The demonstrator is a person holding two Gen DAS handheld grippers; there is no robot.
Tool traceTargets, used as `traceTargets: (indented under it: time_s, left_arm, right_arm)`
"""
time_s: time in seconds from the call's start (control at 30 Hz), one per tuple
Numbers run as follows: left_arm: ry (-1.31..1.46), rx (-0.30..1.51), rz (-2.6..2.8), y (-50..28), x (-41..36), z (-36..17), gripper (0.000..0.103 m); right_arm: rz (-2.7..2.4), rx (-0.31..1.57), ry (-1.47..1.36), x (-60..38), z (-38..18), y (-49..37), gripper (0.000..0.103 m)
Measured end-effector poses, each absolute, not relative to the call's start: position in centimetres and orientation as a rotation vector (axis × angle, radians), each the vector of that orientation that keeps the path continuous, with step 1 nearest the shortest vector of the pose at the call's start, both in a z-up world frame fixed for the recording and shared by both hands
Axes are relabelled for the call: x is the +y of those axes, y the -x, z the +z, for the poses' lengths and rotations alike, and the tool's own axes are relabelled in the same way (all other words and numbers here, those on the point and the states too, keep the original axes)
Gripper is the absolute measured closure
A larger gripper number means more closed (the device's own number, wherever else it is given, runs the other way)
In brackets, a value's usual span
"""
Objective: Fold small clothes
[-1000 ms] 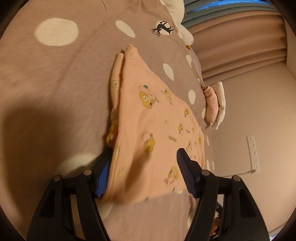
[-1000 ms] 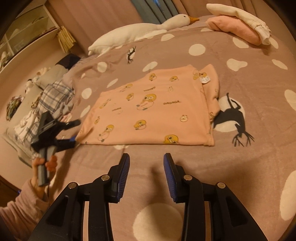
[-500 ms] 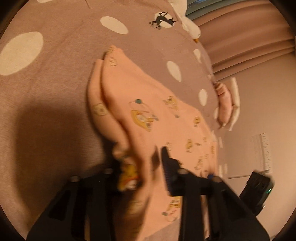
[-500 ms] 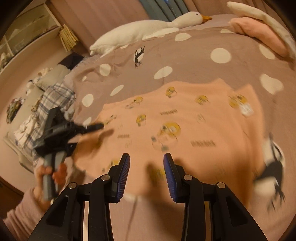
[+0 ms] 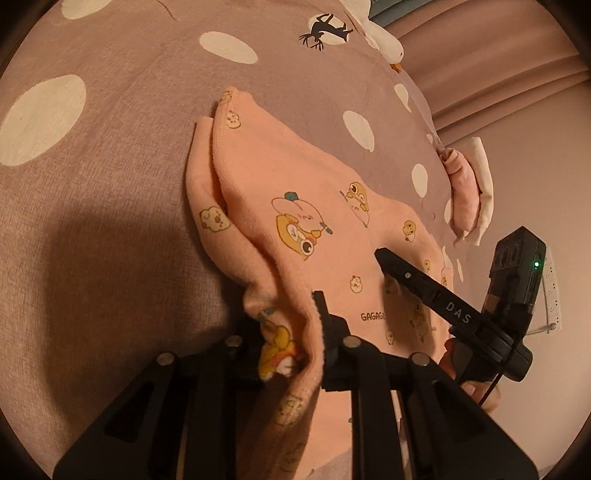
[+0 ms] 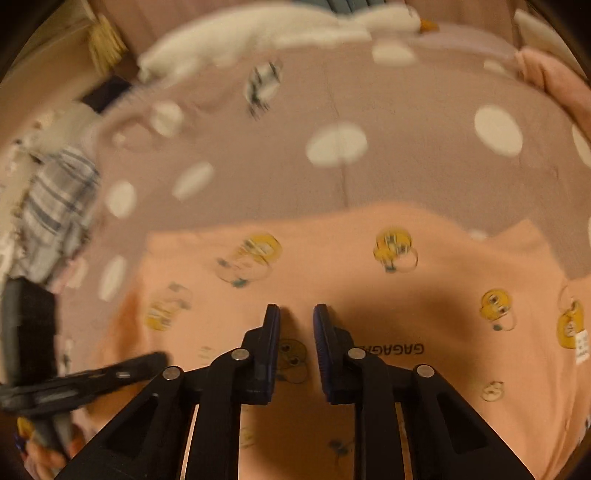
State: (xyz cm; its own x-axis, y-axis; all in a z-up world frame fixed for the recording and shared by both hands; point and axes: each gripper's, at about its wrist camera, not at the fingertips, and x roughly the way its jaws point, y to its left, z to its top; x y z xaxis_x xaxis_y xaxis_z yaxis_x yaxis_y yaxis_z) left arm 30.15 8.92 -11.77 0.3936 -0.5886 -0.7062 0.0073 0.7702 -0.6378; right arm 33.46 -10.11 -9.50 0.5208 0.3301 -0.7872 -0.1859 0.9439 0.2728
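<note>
Nearest me, my left gripper (image 5: 291, 325) has a bunched fold of the peach garment (image 5: 332, 236) pinched between its jaws, which closed on it within the last second; the cloth rises in a ridge from the grip. My right gripper (image 6: 296, 314) sits low over the garment (image 6: 369, 280) near its printed lettering. Its jaws have just been narrowing and stand with a slim gap; I cannot tell whether they nip any cloth, as that view is blurred. The garment lies mostly flat on the brown bedspread (image 5: 110, 155) with pale dots, its sleeve end pointing far left. Farther off, a white goose plush (image 6: 280, 33) lies along the far edge, and folded pink and cream cloths (image 5: 469, 195) rest at the far right.
</note>
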Motion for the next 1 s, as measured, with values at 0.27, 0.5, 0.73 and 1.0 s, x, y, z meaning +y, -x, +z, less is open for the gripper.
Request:
traceTargets:
  time_s: [0.27,0.5,0.73,1.0]
  left_arm:
    - [0.61,1.12,-0.404,-30.3,8.8,-11.9,0.084]
    - [0.589,1.132,-0.368,-30.5,8.0,-11.4,0.084]
    - [0.523,1.087,-0.333,-29.8,6.7,-8.1,0.088]
    - [0.355,1.031,-0.384,-29.5,0.3,-2.2,0.09]
  right_arm:
    - [0.382,0.964,-0.106,-11.2,-8.2,-27.5,0.086]
    - [0.45,1.021,-0.072,-12.3,-10.1,-19.6,0.086]
    - [0.524,0.955,-0.241,-16.9,-8.7,-16.5,0.086]
    - [0.509,0.808,-0.54,-24.2,-7.6,-18.6,0.086]
